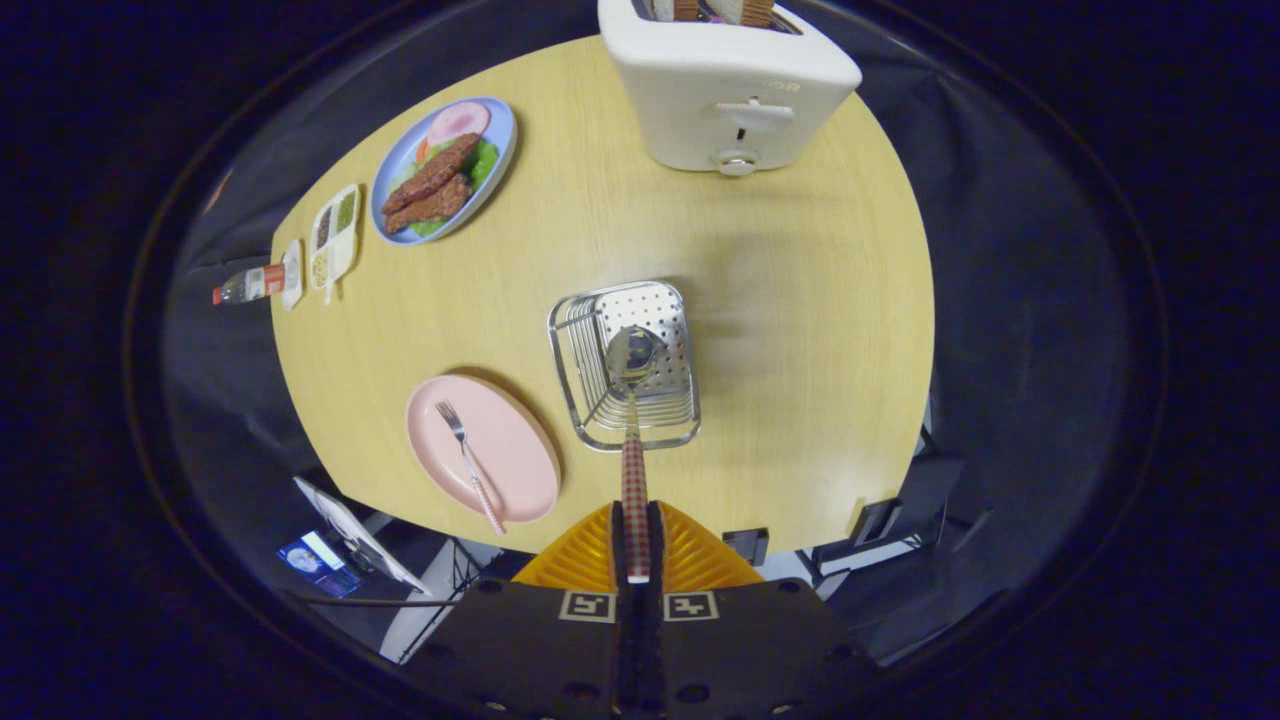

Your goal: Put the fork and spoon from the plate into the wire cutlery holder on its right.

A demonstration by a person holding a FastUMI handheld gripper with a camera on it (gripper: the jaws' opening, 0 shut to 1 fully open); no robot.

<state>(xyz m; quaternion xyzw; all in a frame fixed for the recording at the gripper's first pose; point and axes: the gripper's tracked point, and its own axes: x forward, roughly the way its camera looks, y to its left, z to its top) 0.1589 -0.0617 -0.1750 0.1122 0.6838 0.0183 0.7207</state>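
The gripper (636,545) had its fingers pinched on the checked handle of the spoon (632,400), whose long axis ran straight ahead, bowl hanging over the open top of the wire cutlery holder (575,375) just beyond. The fork (468,462) lay on the pink plate (520,480), beside the holder, on the worktop (800,330)

One table (800,330) bearing: one toaster (730,85), one wire holder (625,365), one spoon (632,400), one fork (468,462), two plates, pink (520,470) and blue (395,170), one bottle (245,287), one condiment tray (333,238).
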